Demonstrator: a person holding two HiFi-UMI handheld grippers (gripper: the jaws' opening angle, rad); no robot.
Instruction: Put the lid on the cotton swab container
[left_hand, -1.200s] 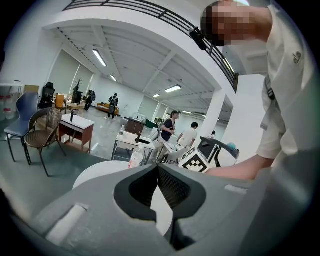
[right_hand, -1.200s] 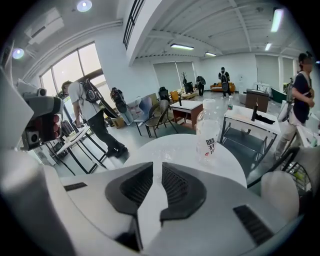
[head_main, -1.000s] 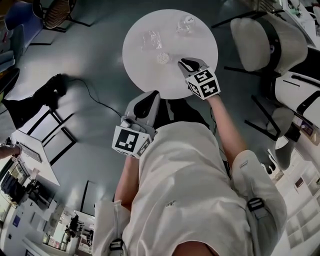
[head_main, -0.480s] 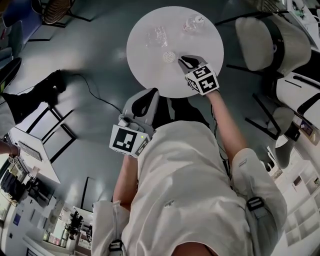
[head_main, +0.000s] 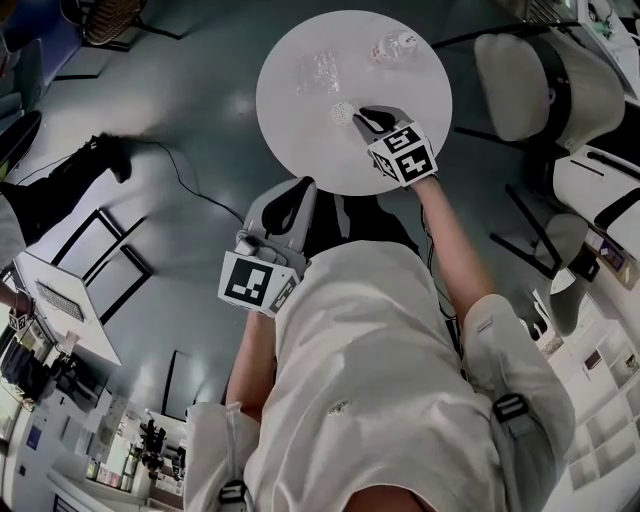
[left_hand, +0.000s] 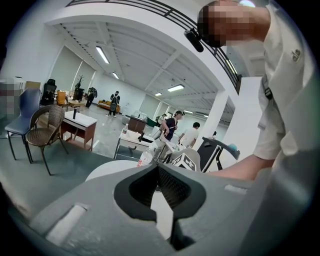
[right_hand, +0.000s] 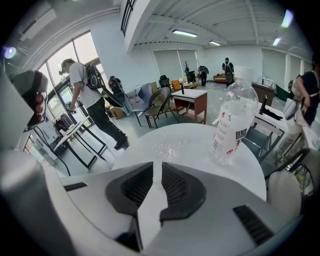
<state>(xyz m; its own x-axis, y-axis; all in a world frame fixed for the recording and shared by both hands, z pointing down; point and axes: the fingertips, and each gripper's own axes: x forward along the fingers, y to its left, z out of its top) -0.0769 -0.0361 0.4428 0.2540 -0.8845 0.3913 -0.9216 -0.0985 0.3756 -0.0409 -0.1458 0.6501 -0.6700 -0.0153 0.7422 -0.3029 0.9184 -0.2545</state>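
Grey, glossy floor (head_main: 180, 100) spreads through a large open office, with a black cable (head_main: 190, 190) trailing across it. A round white table (head_main: 300, 150) stands clear on the near and left sides; a white chair (head_main: 540, 85) sits just beside its right edge, and a wicker chair (head_main: 110, 25) is well apart at the far left.

The cotton swab container (head_main: 343, 112), small and round, sits near the table's middle. Beyond it lie a clear, glinting item (head_main: 318, 72) that I cannot identify and, near the far rim, a water bottle (head_main: 390, 45).

The right gripper (head_main: 364, 120) reaches in over the near half of the table, its tips just beside the container. Its jaws stand a narrow slit apart, with only bare tabletop showing between them. The left gripper (head_main: 303, 190) hangs off the table's near edge, close to the person's torso, with its jaws together at the tips and nothing in them.
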